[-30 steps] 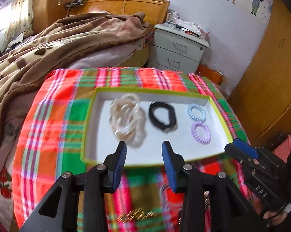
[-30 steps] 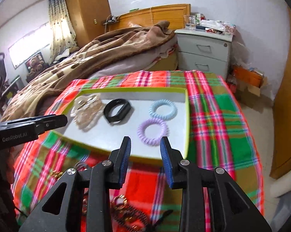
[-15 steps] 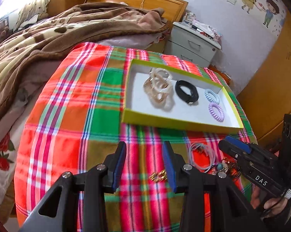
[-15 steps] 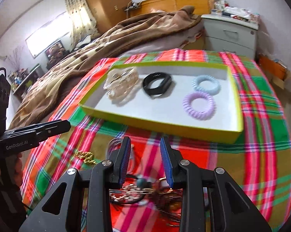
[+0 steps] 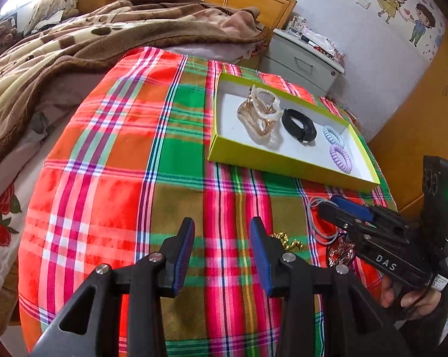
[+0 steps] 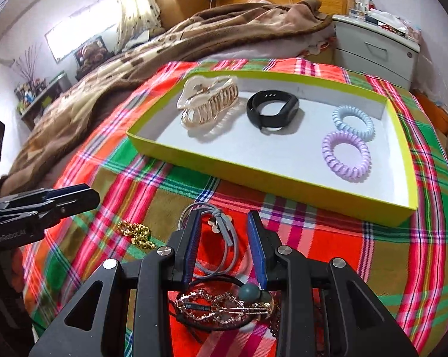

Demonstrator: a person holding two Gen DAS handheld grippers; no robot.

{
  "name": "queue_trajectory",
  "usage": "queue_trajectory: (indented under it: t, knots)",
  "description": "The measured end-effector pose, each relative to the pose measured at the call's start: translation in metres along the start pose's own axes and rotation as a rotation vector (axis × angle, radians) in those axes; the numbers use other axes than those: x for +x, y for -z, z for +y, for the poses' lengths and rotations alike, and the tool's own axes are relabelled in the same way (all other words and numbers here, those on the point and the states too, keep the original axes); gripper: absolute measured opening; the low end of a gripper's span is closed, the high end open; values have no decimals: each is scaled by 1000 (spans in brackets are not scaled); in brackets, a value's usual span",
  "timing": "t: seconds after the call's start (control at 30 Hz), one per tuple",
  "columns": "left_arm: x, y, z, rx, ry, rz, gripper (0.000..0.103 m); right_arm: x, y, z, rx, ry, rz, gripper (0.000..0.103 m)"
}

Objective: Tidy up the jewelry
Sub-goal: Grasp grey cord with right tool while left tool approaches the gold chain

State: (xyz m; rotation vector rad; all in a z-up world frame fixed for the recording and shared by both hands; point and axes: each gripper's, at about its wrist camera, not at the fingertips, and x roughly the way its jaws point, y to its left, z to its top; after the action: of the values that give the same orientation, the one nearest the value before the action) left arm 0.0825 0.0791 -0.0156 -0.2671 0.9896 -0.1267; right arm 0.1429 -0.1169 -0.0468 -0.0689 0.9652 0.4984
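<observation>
A lime-green box (image 6: 283, 186) (image 5: 271, 165) on the plaid cloth holds a beige hair claw (image 6: 207, 102) (image 5: 261, 113), a black band (image 6: 273, 108) (image 5: 299, 125), a blue coil tie (image 6: 353, 122) and a purple coil tie (image 6: 345, 156). In front of the box lie a grey hair tie (image 6: 221, 238), a gold chain (image 6: 136, 233) (image 5: 286, 241) and an ornate clip (image 6: 224, 306). My right gripper (image 6: 224, 226) is open, its fingers straddling the grey hair tie. My left gripper (image 5: 221, 229) is open and empty, left of the gold chain.
The plaid cloth (image 5: 119, 154) covers a round surface that drops away at its edges. A bed with a brown blanket (image 5: 90, 38) lies behind on the left. A grey nightstand (image 5: 304, 56) stands at the back. Wooden wardrobe doors (image 5: 417, 113) are to the right.
Both grippers have pulled back from over the box toward the near edge. The right one has come down over the loose jewelry and now straddles the grey hair tie.
</observation>
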Motion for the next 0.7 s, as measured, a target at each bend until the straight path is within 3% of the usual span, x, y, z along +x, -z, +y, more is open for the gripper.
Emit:
queue_trajectory:
  t: [0.27, 0.37, 0.7]
  knots:
    - [2, 4, 1, 12, 10, 15, 40, 3, 1, 8, -29, 47, 8, 32]
    - [2, 4, 0, 17, 17, 12, 41, 2, 1, 10, -32, 68, 7, 18]
    - [7, 3, -13, 73, 31, 11, 46, -22, 3, -6, 58, 33, -77, 18]
